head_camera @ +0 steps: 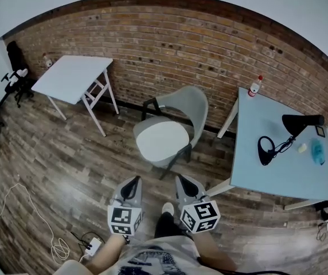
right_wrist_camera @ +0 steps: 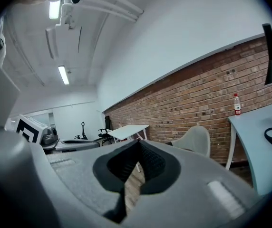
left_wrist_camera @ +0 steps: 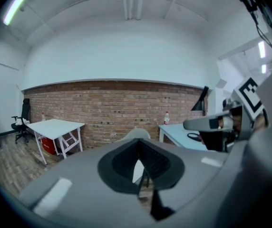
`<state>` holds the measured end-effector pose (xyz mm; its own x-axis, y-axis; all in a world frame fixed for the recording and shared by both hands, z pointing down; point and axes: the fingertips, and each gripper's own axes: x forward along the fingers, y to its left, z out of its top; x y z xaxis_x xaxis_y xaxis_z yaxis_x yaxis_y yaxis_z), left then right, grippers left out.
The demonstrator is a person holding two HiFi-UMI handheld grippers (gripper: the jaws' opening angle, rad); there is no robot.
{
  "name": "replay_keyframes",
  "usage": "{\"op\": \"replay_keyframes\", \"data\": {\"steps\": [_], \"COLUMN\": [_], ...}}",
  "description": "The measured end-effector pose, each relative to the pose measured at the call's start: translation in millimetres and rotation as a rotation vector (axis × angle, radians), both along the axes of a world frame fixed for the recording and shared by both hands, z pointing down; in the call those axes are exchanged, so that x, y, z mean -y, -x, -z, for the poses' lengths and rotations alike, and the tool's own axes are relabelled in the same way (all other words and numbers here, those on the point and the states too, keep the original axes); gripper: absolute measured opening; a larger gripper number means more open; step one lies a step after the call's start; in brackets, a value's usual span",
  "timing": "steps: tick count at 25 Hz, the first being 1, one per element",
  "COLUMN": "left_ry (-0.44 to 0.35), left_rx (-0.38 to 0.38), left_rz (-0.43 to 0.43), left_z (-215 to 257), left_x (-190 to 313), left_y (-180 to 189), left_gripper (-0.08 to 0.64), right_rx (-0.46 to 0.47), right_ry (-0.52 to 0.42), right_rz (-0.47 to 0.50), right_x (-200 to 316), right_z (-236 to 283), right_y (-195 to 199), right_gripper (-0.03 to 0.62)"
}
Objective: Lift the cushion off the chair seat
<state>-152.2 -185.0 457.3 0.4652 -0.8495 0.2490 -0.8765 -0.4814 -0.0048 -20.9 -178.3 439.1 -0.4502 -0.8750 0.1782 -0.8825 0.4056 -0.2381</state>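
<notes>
- Shut tip to tip on the left gripper (head_camera: 134, 180), nothing clamped.
- Same on the right gripper (head_camera: 182, 180): fingers together, empty.
- Side by side, low in the head view, both pointing toward the chair (head_camera: 188, 105).
- Cushion (head_camera: 163, 141) flat on the chair seat, ahead of both sets of fingertips and well apart from them, no contact.
- Roughly in line with the gap between the two grippers.
- Only bare wood floor (head_camera: 95, 171) between fingertips and chair.
- In the left gripper view, chair back just above the closed fingertips; in the right gripper view, chair off to their right.
- Right of the right fingers: blue table (head_camera: 278, 171) with a black lamp (head_camera: 301, 122), and a bottle (head_camera: 256, 86) at its far corner.
- Far ahead-left of the left fingers: white table (head_camera: 72, 76) by the brick wall (head_camera: 170, 44).
</notes>
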Motion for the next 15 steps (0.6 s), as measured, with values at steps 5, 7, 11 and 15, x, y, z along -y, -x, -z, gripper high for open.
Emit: {"op": "replay_keyframes", "data": {"steps": [5,7,11,15], "left_ry": [0.023,0.035,0.050,0.055], "left_rx": [0.007,0.008,0.011,0.031], "left_rz": [-0.016,-0.023,-0.018,-0.012], "left_z": [-7,-11,-17,-20], "left_x": [76,103,147,180], "left_y": [-31,-42,-59,-65], "left_gripper": [-0.008,-0.008,-0.009,-0.008], "right_rx": [-0.001,-0.001,0.000,0.007], "right_ry": [0.025,0.034,0.046,0.056], "right_rz": [-0.009,-0.010,0.005,0.012], "right_x": [74,101,145,178], "right_z": [-6,-10,-15,-21], "right_y": [-31,-42,-58,-68], "right_gripper": [-0.002,-0.002,-0.002,-0.002]}}
